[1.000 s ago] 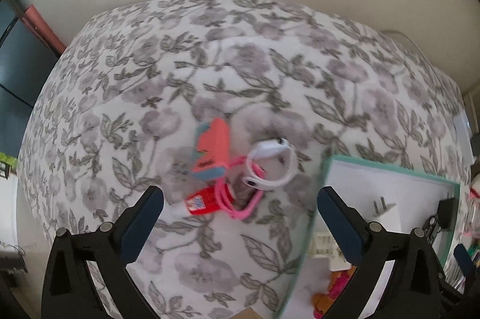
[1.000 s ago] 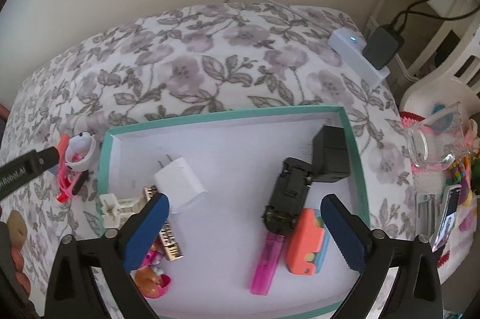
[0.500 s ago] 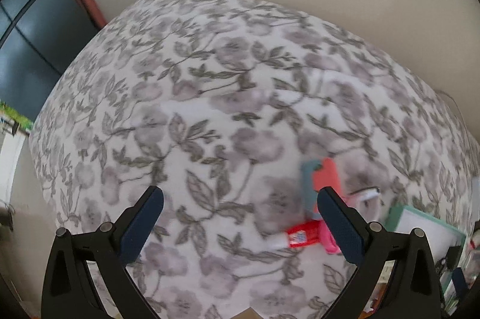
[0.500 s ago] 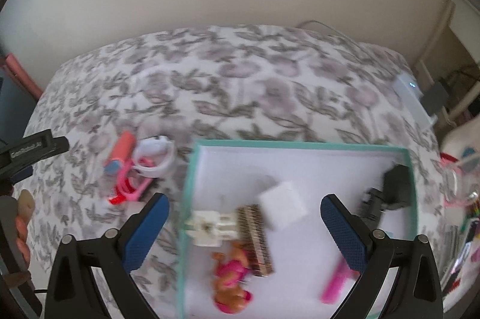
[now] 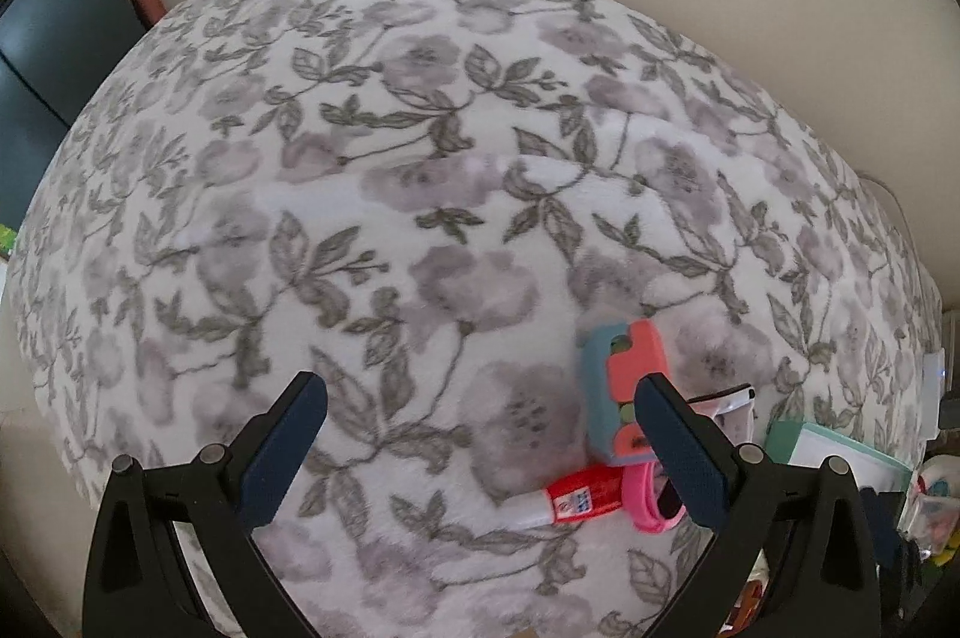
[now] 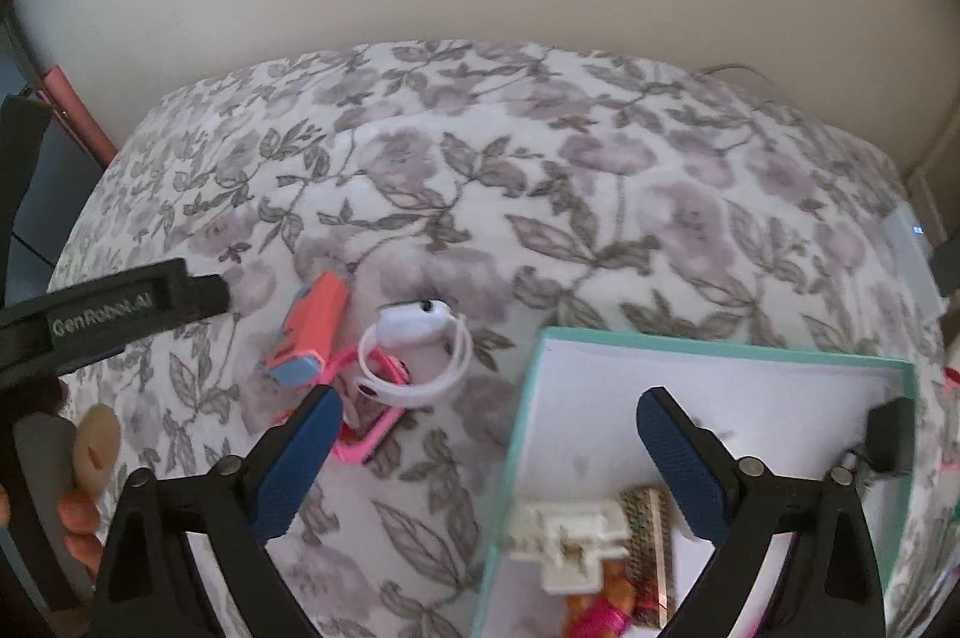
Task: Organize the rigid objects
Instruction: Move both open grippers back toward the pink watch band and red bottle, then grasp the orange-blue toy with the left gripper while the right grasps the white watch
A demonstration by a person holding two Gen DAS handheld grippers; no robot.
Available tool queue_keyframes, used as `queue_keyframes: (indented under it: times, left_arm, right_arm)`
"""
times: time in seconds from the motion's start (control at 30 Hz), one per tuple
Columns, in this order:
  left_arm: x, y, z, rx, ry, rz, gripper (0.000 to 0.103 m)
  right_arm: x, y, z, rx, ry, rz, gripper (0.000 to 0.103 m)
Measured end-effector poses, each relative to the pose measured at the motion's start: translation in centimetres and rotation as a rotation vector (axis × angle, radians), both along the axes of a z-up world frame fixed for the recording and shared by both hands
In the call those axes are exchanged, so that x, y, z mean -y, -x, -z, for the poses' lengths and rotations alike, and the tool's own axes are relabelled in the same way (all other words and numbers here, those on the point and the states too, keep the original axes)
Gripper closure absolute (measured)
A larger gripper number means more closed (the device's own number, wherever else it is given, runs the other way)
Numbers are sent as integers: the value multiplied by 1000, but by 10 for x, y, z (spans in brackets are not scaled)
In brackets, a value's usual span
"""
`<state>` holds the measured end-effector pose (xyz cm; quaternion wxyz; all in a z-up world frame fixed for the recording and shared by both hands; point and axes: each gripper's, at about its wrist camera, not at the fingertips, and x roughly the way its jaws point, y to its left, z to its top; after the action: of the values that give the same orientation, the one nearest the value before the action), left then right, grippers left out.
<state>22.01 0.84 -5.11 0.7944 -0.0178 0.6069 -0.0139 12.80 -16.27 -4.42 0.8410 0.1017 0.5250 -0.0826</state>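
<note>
So your left gripper [image 5: 477, 434] hangs wide apart, empty | right gripper [image 6: 486, 449] spread too, holding nothing | coral case [image 6: 312, 329] left of teal box [image 6: 720, 347] on the blanket [image 6: 540, 194]

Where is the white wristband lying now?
In the right wrist view the white wristband lies on the floral blanket, left of the teal box, beside the coral-and-blue case.

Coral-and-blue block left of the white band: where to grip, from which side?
Pinch the coral-and-blue block across its two long flat sides near its middle, coming from above. It lies flat on the floral blanket; its far end is free, while its near end touches the pink band.
</note>
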Motion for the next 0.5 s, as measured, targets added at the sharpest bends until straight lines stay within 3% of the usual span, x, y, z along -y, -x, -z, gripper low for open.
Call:
queue_keyframes:
  times: [0.37,0.5]
  left_arm:
    - [26,-16,25,-51,57,67,1]
    - [32,-18,34,-74,80,77,1]
  right_arm:
    - [-3,-32,25,-8,-84,-28,18]
    - [-5,-36,29,-8,-54,-33,19]
